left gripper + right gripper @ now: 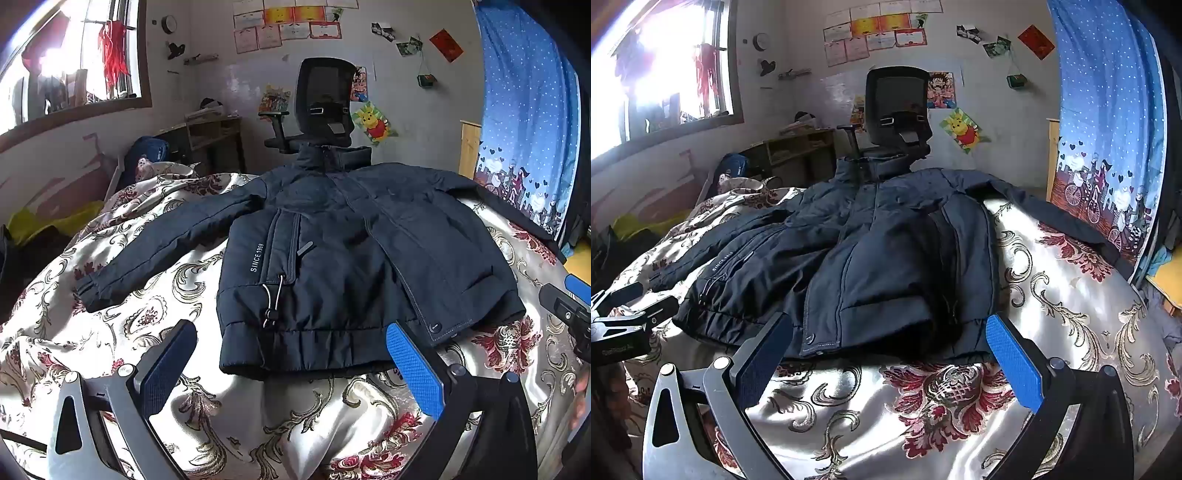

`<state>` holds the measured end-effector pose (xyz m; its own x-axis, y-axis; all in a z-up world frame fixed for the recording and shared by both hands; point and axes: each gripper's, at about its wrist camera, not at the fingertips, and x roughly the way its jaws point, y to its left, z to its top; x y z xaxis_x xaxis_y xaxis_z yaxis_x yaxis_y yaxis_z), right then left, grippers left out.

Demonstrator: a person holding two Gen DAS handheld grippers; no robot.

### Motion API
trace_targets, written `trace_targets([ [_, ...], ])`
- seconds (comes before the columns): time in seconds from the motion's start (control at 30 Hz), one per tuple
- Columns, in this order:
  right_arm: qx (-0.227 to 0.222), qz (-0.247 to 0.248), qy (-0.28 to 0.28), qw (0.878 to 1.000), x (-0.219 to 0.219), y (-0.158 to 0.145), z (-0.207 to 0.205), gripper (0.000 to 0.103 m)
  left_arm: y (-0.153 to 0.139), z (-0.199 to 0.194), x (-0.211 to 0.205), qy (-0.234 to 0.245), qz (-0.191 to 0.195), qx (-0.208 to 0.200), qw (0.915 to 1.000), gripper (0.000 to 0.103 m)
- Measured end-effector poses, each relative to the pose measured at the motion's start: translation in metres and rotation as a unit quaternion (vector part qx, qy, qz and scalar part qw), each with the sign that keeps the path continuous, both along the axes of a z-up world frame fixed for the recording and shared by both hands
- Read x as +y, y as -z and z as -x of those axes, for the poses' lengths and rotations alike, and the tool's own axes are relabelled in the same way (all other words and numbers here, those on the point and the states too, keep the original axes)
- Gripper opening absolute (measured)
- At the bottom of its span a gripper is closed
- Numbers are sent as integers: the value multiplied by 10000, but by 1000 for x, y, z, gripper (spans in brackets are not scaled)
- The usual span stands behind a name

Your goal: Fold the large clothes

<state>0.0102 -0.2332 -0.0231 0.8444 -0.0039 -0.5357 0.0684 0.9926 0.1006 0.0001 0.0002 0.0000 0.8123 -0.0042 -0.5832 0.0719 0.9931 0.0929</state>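
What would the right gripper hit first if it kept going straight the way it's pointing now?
Most likely the bottom hem of the dark jacket, which lies just beyond the right gripper with its jaws open. A short strip of the floral bedspread sits between them, so a steeper path might touch that first.

Left claw, right claw: grey metal arms, round rivets, textured blue pads.
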Motion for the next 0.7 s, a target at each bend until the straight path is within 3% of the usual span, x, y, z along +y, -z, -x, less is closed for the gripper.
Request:
trace_targets([
  [0.7, -16, -51, 21, 10000, -4, 1, 0, 102, 0, -1, -2, 10, 1, -30, 10000, 103],
])
